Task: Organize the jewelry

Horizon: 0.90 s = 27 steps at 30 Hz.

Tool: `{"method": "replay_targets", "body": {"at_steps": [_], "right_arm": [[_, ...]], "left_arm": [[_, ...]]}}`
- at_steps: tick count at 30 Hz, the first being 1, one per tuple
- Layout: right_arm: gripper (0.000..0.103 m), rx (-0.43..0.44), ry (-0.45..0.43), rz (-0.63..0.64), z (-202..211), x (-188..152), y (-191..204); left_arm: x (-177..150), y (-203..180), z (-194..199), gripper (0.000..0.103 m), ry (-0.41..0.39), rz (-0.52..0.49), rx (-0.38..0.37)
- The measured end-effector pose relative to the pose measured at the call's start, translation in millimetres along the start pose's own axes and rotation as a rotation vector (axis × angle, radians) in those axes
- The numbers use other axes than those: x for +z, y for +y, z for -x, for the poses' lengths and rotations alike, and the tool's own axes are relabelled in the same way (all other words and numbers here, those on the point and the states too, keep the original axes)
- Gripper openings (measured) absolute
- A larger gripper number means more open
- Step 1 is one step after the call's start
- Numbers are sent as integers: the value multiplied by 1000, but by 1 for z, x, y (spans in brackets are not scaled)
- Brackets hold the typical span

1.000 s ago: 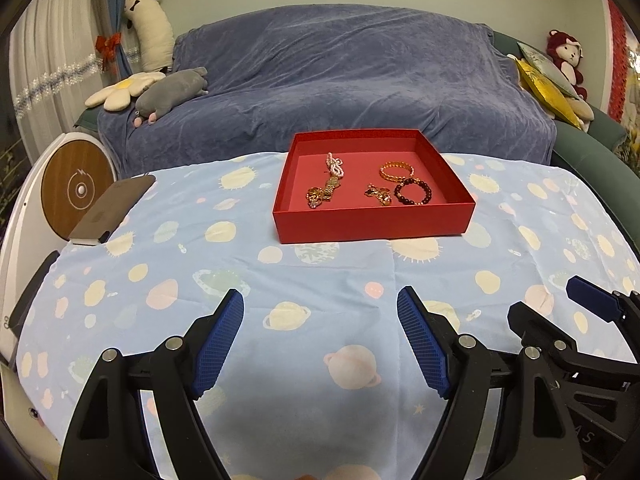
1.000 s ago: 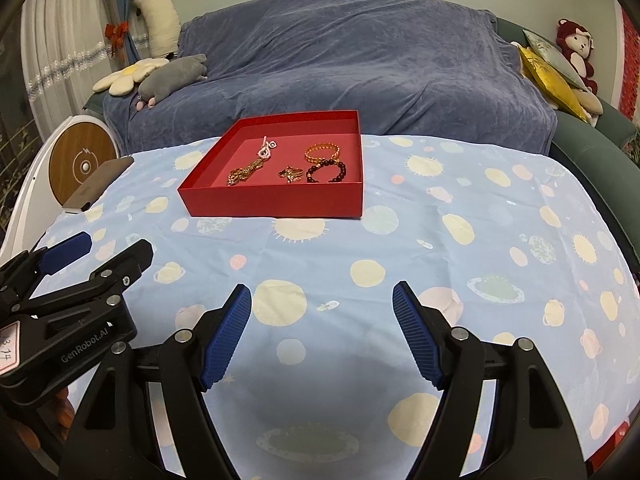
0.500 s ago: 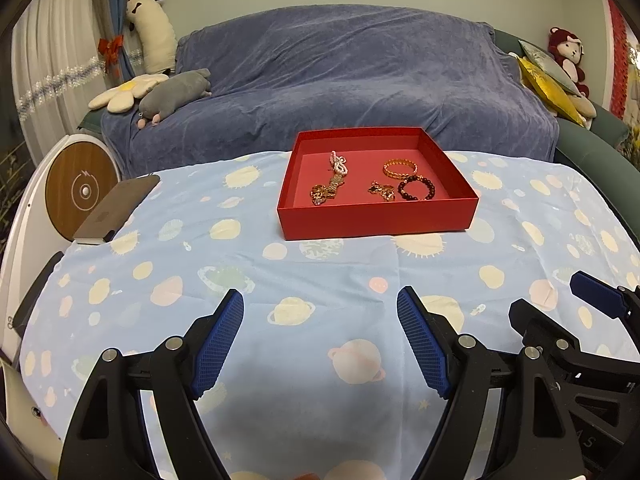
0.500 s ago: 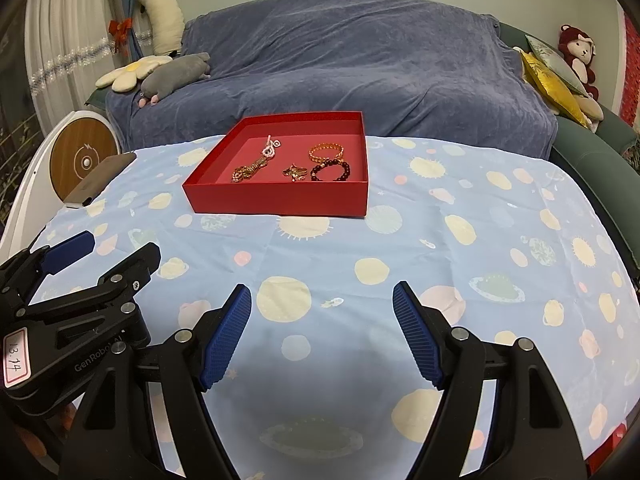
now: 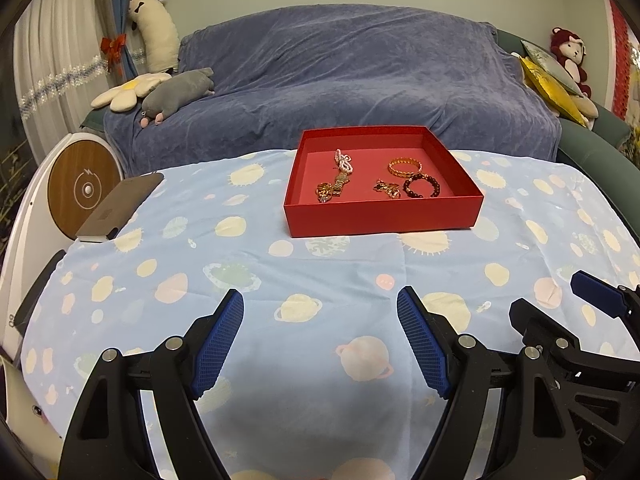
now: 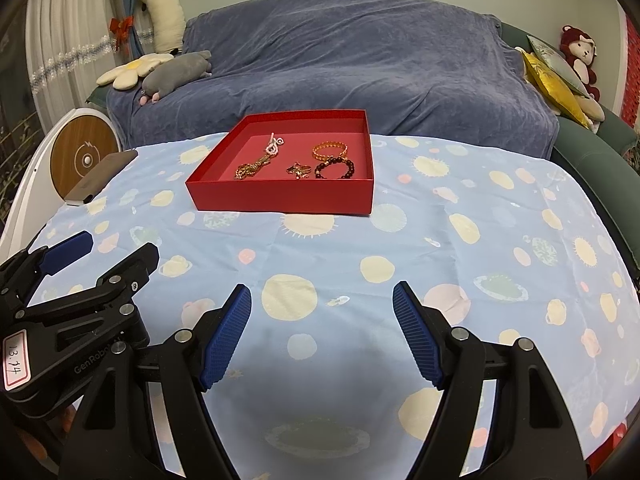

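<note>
Two hand-held grippers, left (image 5: 320, 336) and right (image 6: 322, 332), released | one red tray (image 5: 384, 216) | two bracelets

L gripper (image 5: 320, 300) & R gripper (image 6: 322, 294): both jaws wide apart, nothing between, angled down, side by side.

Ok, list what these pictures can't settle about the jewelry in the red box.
- Gold charm, both views: too small to tell its type.
- Gold chain, both views: tangled; clasp unreadable.
- Red box, right wrist view: near wall hides the near floor strip.
</note>
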State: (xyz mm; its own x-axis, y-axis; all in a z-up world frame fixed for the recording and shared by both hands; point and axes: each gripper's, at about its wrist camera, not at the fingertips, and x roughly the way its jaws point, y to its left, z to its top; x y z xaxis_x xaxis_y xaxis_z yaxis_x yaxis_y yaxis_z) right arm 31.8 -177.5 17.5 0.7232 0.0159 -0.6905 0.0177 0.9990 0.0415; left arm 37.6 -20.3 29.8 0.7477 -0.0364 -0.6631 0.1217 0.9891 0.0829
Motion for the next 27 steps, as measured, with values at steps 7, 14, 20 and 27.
{"method": "replay_targets", "body": {"at_steps": [7, 14, 20, 27], "right_arm": [[71, -5, 1, 1, 0, 0, 1], [71, -8, 5, 4, -2, -2, 5], [71, -10, 4, 2, -2, -3, 3], [71, -10, 5, 2, -3, -3, 2]], "left_arm": [[-1, 5, -2, 76, 5, 14, -14], [-2, 2, -4, 76, 8, 6, -5], [-2, 1, -5, 76, 9, 7, -7], [-2, 0, -4, 76, 10, 5, -5]]}}
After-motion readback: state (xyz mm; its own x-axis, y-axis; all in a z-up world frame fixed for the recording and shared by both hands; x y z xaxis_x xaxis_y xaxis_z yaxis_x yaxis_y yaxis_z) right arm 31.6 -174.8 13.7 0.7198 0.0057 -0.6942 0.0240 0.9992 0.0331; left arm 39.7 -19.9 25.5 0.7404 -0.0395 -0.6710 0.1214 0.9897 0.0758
